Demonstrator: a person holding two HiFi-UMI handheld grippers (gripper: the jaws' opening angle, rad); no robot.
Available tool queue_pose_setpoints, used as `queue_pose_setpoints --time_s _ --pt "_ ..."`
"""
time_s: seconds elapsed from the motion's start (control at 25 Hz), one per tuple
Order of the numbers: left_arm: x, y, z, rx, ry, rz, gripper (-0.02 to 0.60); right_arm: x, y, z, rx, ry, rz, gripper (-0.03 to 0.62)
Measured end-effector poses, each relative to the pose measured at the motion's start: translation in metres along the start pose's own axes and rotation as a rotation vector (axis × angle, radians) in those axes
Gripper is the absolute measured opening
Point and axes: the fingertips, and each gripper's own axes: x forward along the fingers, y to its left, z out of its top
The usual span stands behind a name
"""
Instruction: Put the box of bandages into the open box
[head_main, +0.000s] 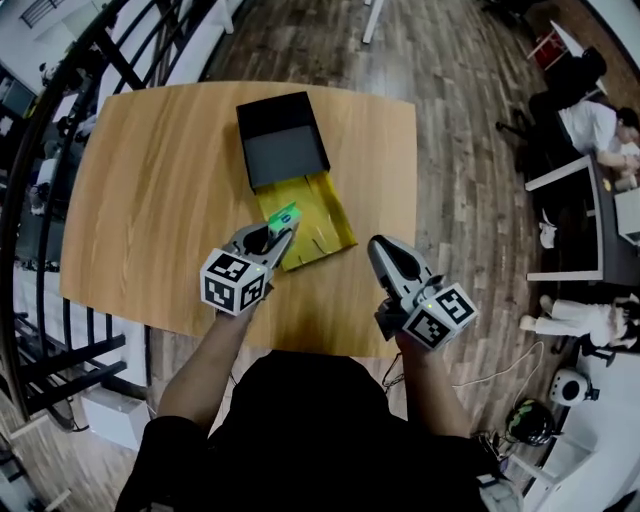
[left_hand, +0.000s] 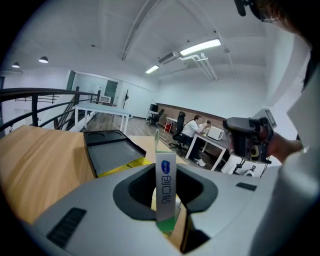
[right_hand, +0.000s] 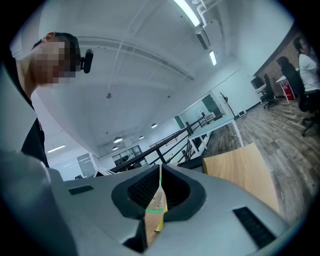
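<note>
Left gripper (head_main: 281, 236): jaws clamped on the bandage box (head_main: 284, 216), one pad against each broad face. Right gripper (head_main: 379, 246): jaws together, with only a thin slit between them and nothing held.

In the left gripper view the bandage box stands upright between the jaws. Its narrow white edge, with a blue mark and printed characters, faces the camera, a green band lies at its lower end, and a thin flap rises at the top. Its long axis runs top to bottom in that view, across the line along which the jaws close. The broad faces are turned to the pads and are not seen there.

In the head view the bandage box projects beyond the left jaw tips, green face up. It is tilted slightly, with its far end pointing up and to the right, toward the open box (head_main: 283, 150).

The open box lies on the table (head_main: 150, 200) in two joined halves — a black half with a grey inside on the far side, and a yellow half (head_main: 322, 215) nearer the person. The bandage box overlaps the near left edge of the yellow half; whether it touches that half cannot be told.

The right gripper is just right of the yellow half and apart from it, over the near edge of the table.
</note>
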Motion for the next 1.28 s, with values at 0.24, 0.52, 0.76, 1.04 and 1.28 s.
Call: queue_pose_setpoints --time_s 0.24,0.52,0.76,1.04,1.28 --pt "0.041 -0.005 -0.026 0.006 0.089 -0.057 0.098 -0.002 -0.016 -0.016 0.005 0.036 -0.034 0.039" --pt "0.083 -0.015 -0.052 0.026 0.202 -0.128 0.098 -0.013 -0.037 -0.025 0.051 0.032 -0.057 0.038" --pt "0.107 -0.020 -0.078 0.059 0.345 -0.195 0.100 -0.023 -0.050 -0.032 0.076 0.029 -0.080 0.039" --pt "0.116 -0.020 -0.084 0.101 0.366 -0.193 0.101 -0.030 -0.052 -0.032 0.076 0.031 -0.093 0.038" --pt "0.121 -0.001 -0.082 0.173 0.368 -0.100 0.145 -0.028 -0.051 -0.030 0.066 0.039 -0.082 0.039"
